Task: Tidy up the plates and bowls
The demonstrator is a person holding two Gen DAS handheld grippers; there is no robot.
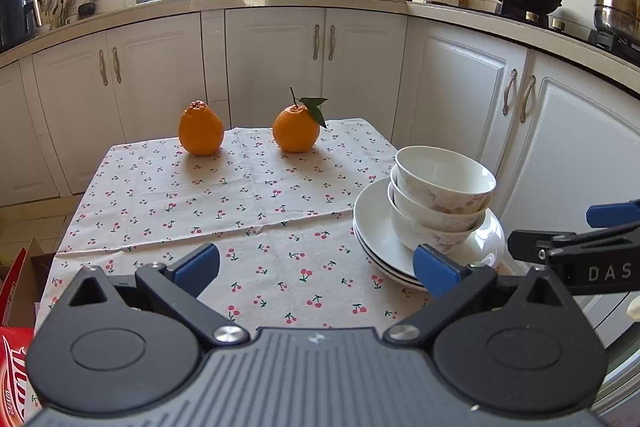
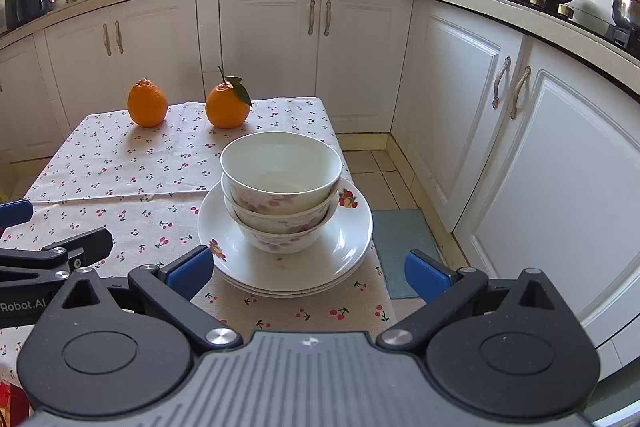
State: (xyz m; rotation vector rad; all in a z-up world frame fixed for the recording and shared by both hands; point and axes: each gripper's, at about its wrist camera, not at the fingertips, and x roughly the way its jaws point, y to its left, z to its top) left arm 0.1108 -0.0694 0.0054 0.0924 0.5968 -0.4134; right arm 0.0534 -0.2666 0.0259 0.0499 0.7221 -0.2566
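Observation:
Three nested white floral bowls (image 2: 281, 195) stand on a stack of white plates (image 2: 352, 239) near the table's right edge; the bowls (image 1: 442, 195) and the plates (image 1: 374, 227) also show in the left wrist view. My right gripper (image 2: 308, 273) is open and empty, just in front of the plates. My left gripper (image 1: 318, 265) is open and empty, to the left of the stack; its right fingertip overlaps the plate rim in view.
Two oranges (image 2: 147, 103) (image 2: 227, 105) sit at the far end of the cherry-print tablecloth (image 2: 120, 167). White cabinets (image 2: 480, 99) stand behind and to the right. A red box (image 1: 14, 367) sits at the left of the table.

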